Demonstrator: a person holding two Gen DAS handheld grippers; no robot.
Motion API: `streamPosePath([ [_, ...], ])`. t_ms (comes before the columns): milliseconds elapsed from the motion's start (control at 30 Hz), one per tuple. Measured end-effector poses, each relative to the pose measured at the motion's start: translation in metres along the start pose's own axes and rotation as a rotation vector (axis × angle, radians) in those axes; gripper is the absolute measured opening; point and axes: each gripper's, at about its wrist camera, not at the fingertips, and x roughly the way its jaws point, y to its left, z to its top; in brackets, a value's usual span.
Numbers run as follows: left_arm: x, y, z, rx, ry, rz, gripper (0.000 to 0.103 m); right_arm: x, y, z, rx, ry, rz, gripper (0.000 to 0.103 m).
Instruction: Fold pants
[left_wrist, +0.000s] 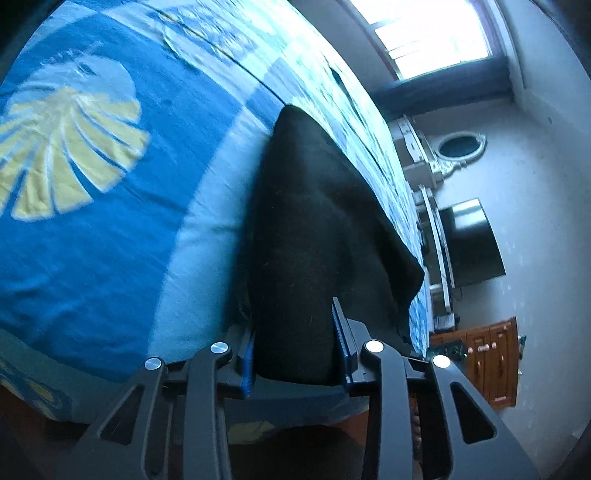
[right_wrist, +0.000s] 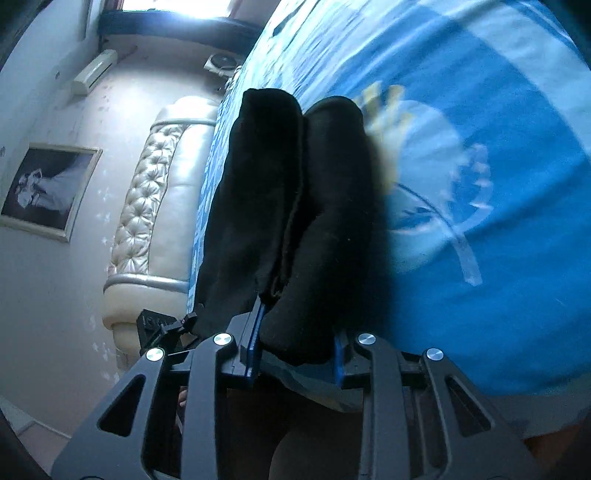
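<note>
pants (left_wrist: 317, 236): matt black cloth | bedsheet (left_wrist: 110, 229): smooth printed cloth | headboard (right_wrist: 155, 206): glossy tufted leather

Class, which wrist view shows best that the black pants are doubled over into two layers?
The right wrist view: there the pants show two rolled layers side by side with a seam between them, on the blue bedsheet. The left wrist view shows the pants only as one dark sheet, its layers not distinguishable.

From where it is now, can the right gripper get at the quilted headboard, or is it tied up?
Probably not as things stand. The right gripper is shut on a fold of the black pants, which fill the space ahead of it. The headboard sits off to its side, beyond the bed edge, so it would have to let go first.
</note>
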Motion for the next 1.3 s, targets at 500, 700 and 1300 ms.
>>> streamPosePath([
  [500, -0.018, 0.038, 0.015, -0.064, 0.014, -0.063, 0.078, 0.024, 0.004, 0.011, -0.033, 0.069, 0.093, 0.058],
  [700, -0.035, 0.046, 0.022, -0.089, 0.008, -0.112, 0.086, 0.004, 0.003, 0.018, -0.080, 0.058, 0.088, 0.078],
  [1300, 0.008, 0.049, 0.113, 0.079, 0.026, -0.101, 0.086, 0.043, -0.007, 0.116, -0.078, 0.019, 0.071, 0.092],
])
